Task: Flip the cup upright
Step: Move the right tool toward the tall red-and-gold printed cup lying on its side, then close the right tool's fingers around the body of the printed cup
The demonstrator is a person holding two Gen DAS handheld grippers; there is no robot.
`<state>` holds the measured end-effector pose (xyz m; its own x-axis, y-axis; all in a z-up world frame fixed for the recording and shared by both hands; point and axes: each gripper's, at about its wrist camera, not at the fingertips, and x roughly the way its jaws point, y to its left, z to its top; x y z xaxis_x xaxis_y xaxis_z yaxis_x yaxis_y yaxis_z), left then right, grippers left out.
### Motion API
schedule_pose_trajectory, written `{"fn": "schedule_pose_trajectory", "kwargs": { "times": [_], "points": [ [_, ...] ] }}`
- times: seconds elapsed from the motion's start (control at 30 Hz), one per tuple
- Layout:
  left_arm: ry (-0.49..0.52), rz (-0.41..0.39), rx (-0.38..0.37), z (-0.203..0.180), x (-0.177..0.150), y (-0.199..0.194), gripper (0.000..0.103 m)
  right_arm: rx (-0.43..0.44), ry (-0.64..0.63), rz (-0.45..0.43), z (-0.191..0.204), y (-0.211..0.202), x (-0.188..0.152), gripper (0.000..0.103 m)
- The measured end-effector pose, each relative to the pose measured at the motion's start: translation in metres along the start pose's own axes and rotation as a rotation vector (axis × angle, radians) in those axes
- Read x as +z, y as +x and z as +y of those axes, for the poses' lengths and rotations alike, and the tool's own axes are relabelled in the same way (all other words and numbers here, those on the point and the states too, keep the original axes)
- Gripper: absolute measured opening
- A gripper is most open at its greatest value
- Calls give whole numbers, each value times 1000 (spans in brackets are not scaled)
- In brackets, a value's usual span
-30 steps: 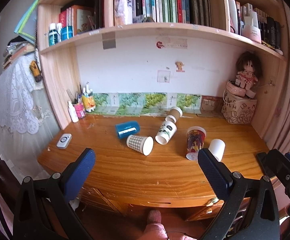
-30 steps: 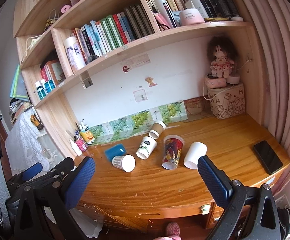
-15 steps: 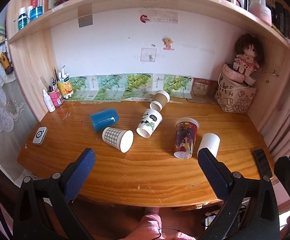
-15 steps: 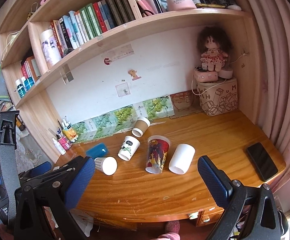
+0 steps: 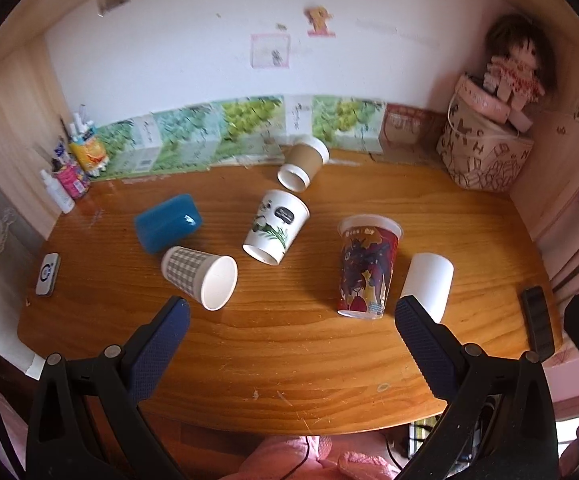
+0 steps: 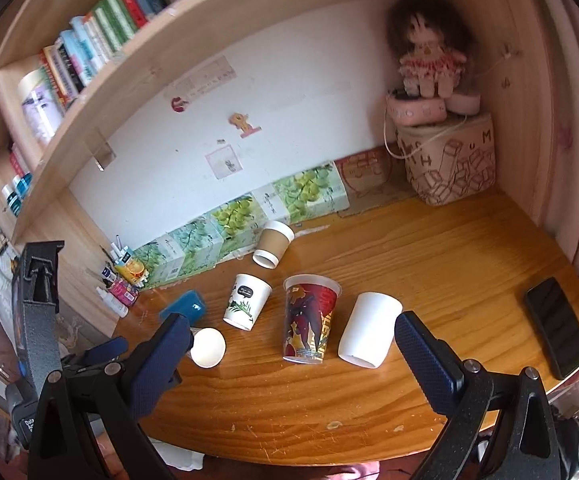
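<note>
Several cups lie tipped on the wooden desk (image 5: 289, 352): a checked paper cup (image 5: 199, 276), a white printed cup (image 5: 275, 226), a brown sleeved cup (image 5: 303, 158), a red patterned cup (image 5: 365, 266), a plain white cup (image 5: 427, 284) and a blue cup (image 5: 167, 222). My left gripper (image 5: 289, 310) is open and empty above the desk's front edge. In the right wrist view my right gripper (image 6: 291, 330) is open and empty, with the red patterned cup (image 6: 307, 322) and plain white cup (image 6: 369, 330) between its fingers' lines.
A black phone (image 6: 557, 326) lies at the desk's right edge. A small white device (image 5: 47, 274) lies at the left edge. A printed basket (image 5: 483, 158) with a doll stands in the back right corner. Bottles (image 5: 69, 168) stand at the back left.
Both grippers have moved forward and down toward the desk, so the cups appear larger and closer. Both stay open. No cup has moved.
</note>
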<state>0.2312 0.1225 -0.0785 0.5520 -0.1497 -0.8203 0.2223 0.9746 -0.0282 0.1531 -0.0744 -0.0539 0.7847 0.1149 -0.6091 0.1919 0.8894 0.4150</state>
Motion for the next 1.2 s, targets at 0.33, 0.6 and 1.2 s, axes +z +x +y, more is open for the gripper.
{"fn": "schedule_pose_trajectory", "kwargs": {
  "times": [0.33,0.6,1.2],
  "points": [
    [50,292,-52,-24,22,92,102,-26,173,141,-35,62,19,103],
    [79,394,-75,-38,34,140,102,-58,293,216,-62,101,23,103],
    [143,433,-181,-58,46,201,86,-99,463,352,-94,155,10,102]
  ]
}}
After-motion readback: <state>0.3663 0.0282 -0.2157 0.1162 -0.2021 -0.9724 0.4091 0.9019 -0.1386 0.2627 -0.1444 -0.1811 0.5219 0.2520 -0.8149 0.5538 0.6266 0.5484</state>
